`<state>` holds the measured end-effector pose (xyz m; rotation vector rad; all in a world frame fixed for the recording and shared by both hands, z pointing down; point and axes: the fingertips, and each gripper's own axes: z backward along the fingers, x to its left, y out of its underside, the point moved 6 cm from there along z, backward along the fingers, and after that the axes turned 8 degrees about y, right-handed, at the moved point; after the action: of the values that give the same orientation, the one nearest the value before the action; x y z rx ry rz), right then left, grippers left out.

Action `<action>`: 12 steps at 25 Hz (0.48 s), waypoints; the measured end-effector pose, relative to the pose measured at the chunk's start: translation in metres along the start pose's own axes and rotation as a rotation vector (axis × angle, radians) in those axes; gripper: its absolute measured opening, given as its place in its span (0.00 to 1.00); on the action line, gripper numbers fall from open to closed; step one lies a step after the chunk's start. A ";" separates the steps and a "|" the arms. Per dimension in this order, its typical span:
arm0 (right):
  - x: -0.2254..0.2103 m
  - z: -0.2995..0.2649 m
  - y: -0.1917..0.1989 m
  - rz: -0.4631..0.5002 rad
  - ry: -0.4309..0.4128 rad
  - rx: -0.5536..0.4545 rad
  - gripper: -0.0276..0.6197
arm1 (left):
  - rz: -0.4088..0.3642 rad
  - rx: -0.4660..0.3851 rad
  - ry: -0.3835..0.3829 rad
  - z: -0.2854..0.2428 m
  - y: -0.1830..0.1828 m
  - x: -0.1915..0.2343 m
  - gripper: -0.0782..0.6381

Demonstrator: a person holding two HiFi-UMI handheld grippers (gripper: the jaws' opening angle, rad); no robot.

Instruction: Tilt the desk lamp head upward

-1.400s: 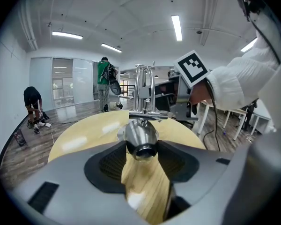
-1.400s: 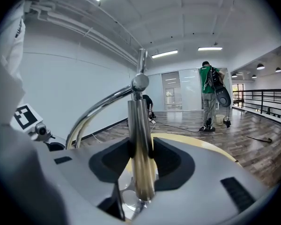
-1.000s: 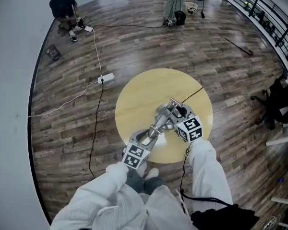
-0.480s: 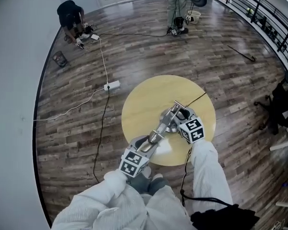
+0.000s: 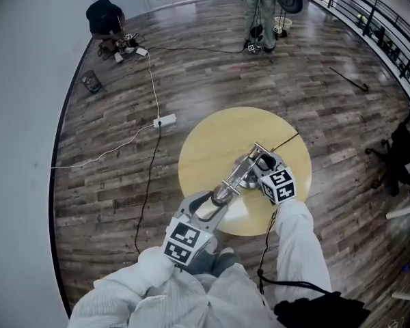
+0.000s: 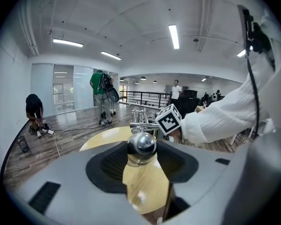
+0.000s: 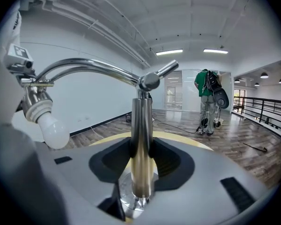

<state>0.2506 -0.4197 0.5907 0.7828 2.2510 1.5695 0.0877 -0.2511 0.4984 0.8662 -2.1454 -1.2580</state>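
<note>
Two grippers are clamped on the desk lamp (image 5: 238,175). Nearest, the left gripper (image 6: 141,150) has its jaws narrowed onto a chrome knob (image 6: 141,144) at the lamp's head end. That end sits over the near edge of the table (image 5: 212,142), toward its left, with the bare white bulb (image 7: 50,131) beneath it. Farther in, the right gripper (image 7: 141,161) holds its jaws fairly wide around the upright chrome post (image 7: 141,125), low down just above the base, near the table's right edge. From the post's top joint the curved arm (image 7: 84,65) runs back to the head. Compared with a second ago, the left gripper and the head end lie farther out past the near edge, while the right gripper sits at the post as before. Beyond the table, a white power strip (image 5: 165,121) lies on the wooden floor (image 5: 314,67). A crouching person (image 5: 104,16) and a standing person (image 5: 260,9) are at the far side.
</note>
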 end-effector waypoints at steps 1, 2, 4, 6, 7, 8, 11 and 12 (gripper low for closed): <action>0.000 0.000 0.000 0.000 0.000 -0.001 0.28 | -0.010 -0.009 0.000 0.002 -0.005 0.000 0.38; 0.000 0.000 0.000 0.001 0.000 -0.001 0.28 | -0.017 -0.019 0.002 0.005 -0.010 0.000 0.38; 0.000 -0.001 0.001 0.003 0.000 0.002 0.28 | -0.025 -0.039 0.008 0.011 -0.023 0.000 0.38; 0.001 -0.001 0.001 0.004 0.001 0.006 0.28 | -0.027 -0.053 0.010 0.017 -0.038 0.000 0.38; 0.001 -0.001 0.001 0.005 0.003 0.008 0.28 | -0.032 -0.062 0.010 0.021 -0.049 -0.001 0.38; 0.002 -0.001 0.000 0.006 0.004 0.009 0.28 | -0.041 -0.076 0.011 0.023 -0.062 -0.002 0.38; 0.002 -0.001 -0.002 0.012 0.009 0.016 0.28 | -0.073 -0.125 0.030 0.025 -0.106 -0.003 0.38; 0.002 -0.001 -0.002 0.013 0.010 0.019 0.28 | -0.082 -0.133 0.041 0.024 -0.120 -0.002 0.38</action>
<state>0.2477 -0.4199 0.5893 0.7983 2.2755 1.5640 0.1050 -0.2803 0.3808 0.9232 -1.9871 -1.3939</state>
